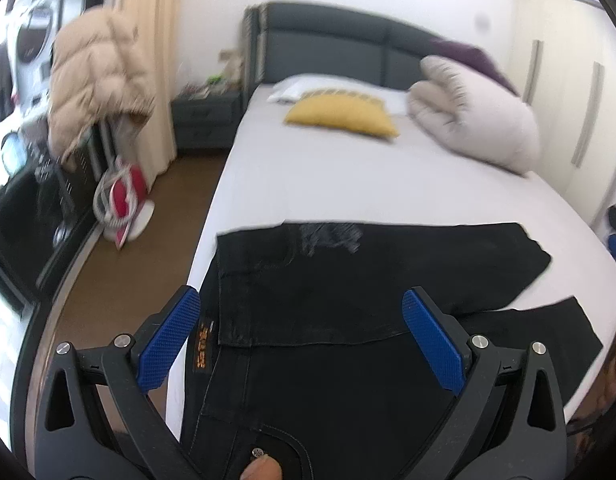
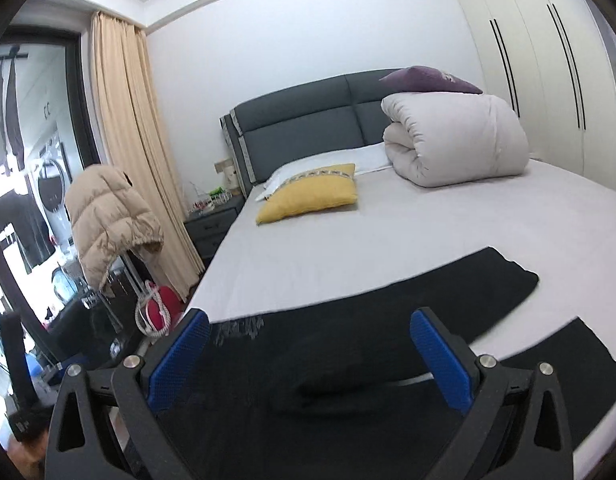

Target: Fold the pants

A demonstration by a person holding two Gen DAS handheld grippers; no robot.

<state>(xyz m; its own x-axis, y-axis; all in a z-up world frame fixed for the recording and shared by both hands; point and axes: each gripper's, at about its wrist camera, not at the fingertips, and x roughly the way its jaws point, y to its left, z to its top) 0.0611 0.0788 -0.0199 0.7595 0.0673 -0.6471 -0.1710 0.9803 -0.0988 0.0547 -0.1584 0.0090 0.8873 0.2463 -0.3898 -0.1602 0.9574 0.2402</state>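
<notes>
Black pants lie across the near end of the white bed, waist with an orange label and a button toward the near left, one leg folded over the other and reaching right. My left gripper is open above the waist area, blue pads wide apart, holding nothing. In the right wrist view the pants spread under my right gripper, which is also open and empty above the cloth. A frayed grey patch shows near its left finger.
A yellow cushion, a rolled white duvet and a purple pillow lie toward the grey headboard. Left of the bed are a brown floor, a nightstand, a beige jacket and a red bag. Wardrobes stand at right.
</notes>
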